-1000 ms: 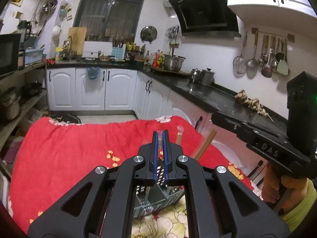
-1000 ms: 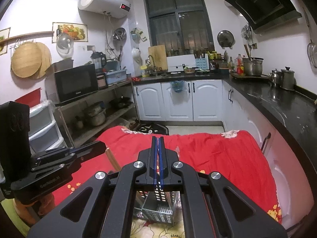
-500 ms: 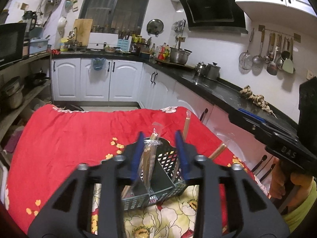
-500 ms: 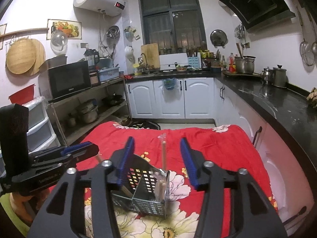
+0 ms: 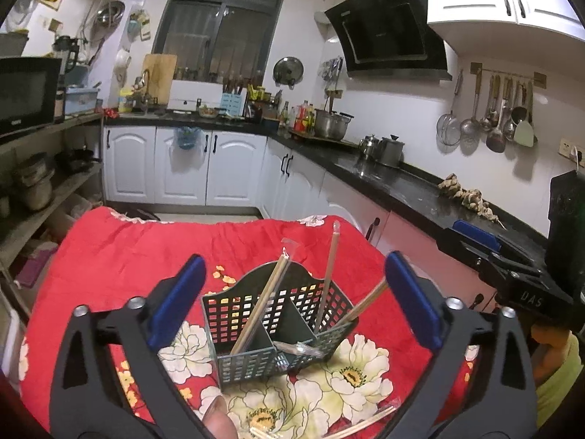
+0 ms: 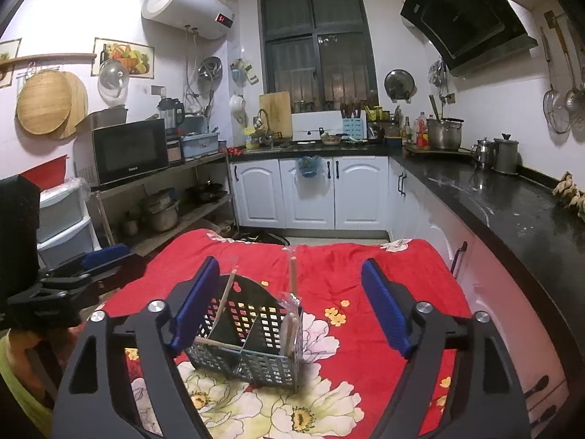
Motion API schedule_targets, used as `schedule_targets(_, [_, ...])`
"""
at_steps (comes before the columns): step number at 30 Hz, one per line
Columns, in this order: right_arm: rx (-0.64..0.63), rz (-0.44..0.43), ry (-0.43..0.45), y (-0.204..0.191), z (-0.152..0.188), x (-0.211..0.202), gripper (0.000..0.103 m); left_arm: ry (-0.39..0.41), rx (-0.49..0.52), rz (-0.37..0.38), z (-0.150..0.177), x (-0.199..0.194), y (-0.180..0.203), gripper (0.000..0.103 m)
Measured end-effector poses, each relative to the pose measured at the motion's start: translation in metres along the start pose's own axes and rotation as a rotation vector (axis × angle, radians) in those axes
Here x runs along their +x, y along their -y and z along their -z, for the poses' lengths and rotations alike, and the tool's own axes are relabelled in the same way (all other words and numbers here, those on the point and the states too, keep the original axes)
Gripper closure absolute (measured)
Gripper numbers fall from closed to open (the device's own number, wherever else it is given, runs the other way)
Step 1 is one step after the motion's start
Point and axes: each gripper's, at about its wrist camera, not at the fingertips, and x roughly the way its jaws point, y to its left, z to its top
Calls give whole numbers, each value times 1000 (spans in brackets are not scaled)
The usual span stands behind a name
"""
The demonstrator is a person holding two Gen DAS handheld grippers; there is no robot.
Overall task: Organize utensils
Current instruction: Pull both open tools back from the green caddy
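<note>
While hovering above basket (image 5: 278, 329), left gripper (image 5: 294, 300) and right gripper (image 6: 292, 307) spread wide, holding nothing.

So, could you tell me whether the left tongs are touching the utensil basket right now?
Apart. In the left wrist view the left tongs stand wide open, and red cloth shows between each blue pad and the utensil basket.

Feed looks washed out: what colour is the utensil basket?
Dark grey-green utensil basket, perforated walls; clearest in the left wrist view.

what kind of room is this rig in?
Almost certainly a home kitchen: range hood over a black countertop, ladles on a wall rail, microwave on a shelf.
</note>
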Motion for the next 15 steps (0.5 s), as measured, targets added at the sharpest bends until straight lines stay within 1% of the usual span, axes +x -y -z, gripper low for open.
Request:
schedule_targets(5, [-11,4,5,-3,4,-12,18,8,1,4,3,-12,4,11])
schedule_targets(15, [-24,-1,10,-7,14,-33,17,12,-22,13,14,-27,2,11])
